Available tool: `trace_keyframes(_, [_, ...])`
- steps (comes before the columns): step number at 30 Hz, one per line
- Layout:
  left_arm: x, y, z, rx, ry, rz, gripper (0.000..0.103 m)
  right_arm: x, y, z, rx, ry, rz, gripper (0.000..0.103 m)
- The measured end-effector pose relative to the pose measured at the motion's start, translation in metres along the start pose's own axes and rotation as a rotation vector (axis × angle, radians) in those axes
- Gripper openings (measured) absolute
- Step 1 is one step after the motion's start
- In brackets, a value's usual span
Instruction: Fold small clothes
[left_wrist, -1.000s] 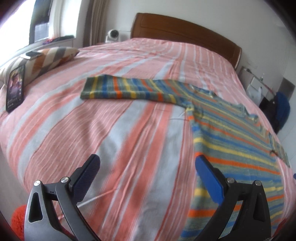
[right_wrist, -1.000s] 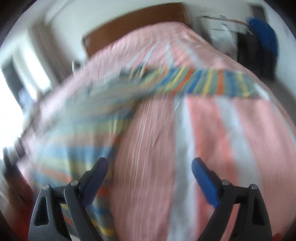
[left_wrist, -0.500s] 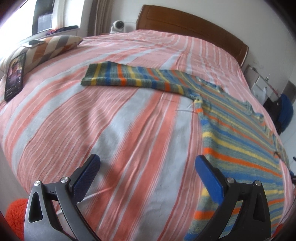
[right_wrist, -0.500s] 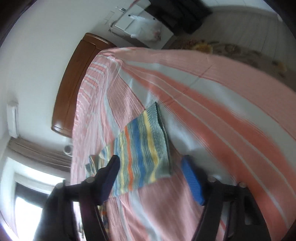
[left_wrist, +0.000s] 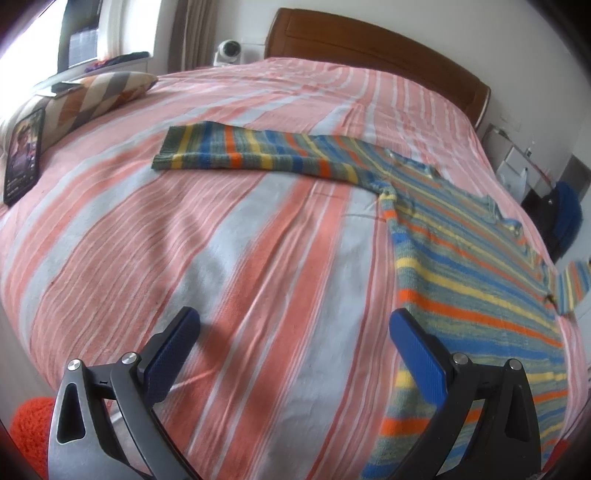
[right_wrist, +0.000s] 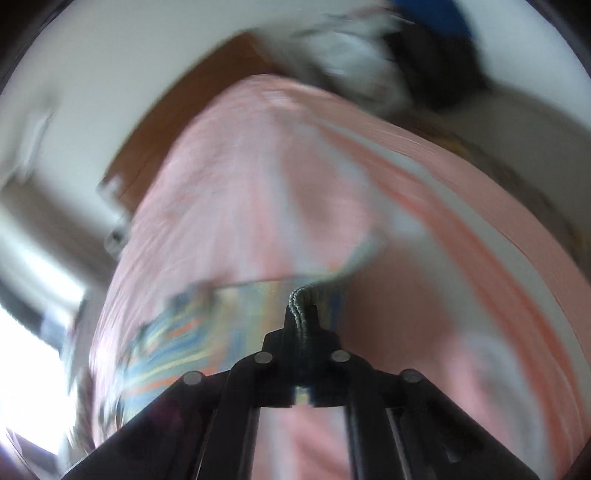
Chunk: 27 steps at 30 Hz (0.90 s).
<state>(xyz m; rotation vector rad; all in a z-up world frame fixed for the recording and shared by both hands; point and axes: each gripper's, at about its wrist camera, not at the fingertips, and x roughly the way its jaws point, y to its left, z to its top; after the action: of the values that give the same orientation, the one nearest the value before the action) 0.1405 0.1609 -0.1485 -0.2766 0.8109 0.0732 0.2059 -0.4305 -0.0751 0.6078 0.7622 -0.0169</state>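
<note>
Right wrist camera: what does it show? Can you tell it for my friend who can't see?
The right gripper is shut on the ribbed edge of a striped knitted sweater, its sleeve end pinched between the black fingers. Behind it lies a bed with a pink and grey striped cover, all blurred.

The sweater (left_wrist: 461, 258) is grey-green, crossed by blue, yellow and orange stripes, and the bed (left_wrist: 229, 258) under it has broad salmon-pink and pale grey bands. At ten o'clock a pillow (left_wrist: 99, 96) shows grey, tan and cream diagonals; the headboard (left_wrist: 369, 40) is reddish-brown.
</note>
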Motion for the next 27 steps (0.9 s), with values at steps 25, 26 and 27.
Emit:
trace_keyframes(25, [0.014,-0.012,-0.006,0.121,0.030,0.105,0.103,0.111,0.078,-0.093,-0.149,0.393,0.091,0.073])
trace_keyframes(26, [0.014,-0.011,-0.006,0.121,0.028,0.105,0.103,0.105,0.068,-0.097,-0.171,0.389,0.044,0.073])
trace_keyframes(27, [0.014,-0.011,-0.007,0.120,0.026,0.104,0.103,0.098,0.061,-0.101,-0.195,0.376,0.009,0.073])
